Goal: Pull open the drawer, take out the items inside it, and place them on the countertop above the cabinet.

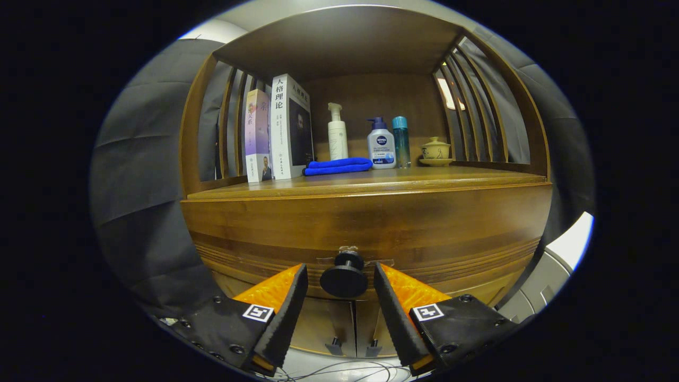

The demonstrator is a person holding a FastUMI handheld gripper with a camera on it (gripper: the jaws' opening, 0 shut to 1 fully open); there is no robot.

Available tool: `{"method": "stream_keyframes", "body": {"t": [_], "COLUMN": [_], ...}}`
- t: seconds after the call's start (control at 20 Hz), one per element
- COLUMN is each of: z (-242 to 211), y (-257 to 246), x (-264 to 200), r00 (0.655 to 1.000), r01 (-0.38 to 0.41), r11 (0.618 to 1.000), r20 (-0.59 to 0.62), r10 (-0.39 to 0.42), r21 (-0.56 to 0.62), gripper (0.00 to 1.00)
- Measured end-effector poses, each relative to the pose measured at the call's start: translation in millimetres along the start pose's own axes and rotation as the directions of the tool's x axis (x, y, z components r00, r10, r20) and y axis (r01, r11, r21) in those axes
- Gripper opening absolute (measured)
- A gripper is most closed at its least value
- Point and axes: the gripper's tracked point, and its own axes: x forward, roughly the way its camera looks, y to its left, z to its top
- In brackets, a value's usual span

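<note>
Lining up on the drawer knob

The gripper [340,284] stands spread, its fingers either side of the drawer's round knob [344,277] without touching it, seemingly ready to close and pull. The drawer [366,233] sits shut below the countertop [371,183], where books, bottles and a blue cloth [338,166] already stand.

Taller book [289,127] cover read 人格理论. Pump bottle [381,144] carried a brand label. Gripper [340,268] fingers, apart either side of the drawer knob [344,281], each bore a square marker.
</note>
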Motion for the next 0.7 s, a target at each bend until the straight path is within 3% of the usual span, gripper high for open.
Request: {"method": "stream_keyframes", "body": {"t": [0.05,0.5,0.7], "z": [-1,-3,-5], "y": [-1,-3,-2], "x": [2,2,-5], "r00": [1.0,0.999,0.998], "r01": [0.005,0.03,0.032], "r11": [1.0,0.999,0.999], "r20": [0.001,-0.031,-0.045], "r10": [-0.005,-0.03,-0.032], "r21": [-0.006,-0.012,-0.003], "gripper": [0.8,0.35,0.34]}}
